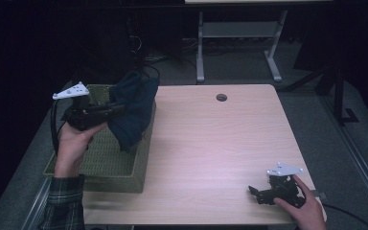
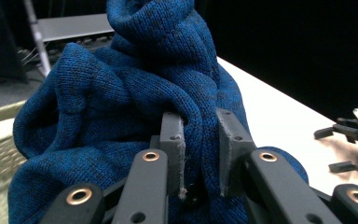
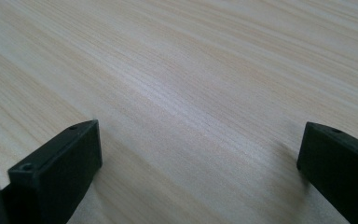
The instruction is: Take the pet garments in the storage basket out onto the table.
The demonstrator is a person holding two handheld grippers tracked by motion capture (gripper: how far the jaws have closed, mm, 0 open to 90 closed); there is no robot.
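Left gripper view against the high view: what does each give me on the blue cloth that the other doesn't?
The left gripper view alone shows the grip itself: a fold of the blue knit cloth is pinched between the two pads, the jaws closed on it. The high view alone shows the green woven basket on the table, with the cloth hanging from the left gripper over the basket's far right part. Both views show the cloth and the right gripper, open near the table's right front corner.

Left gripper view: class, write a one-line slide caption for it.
Left gripper shut on a fold of bunched blue knit cloth, beside the woven basket.
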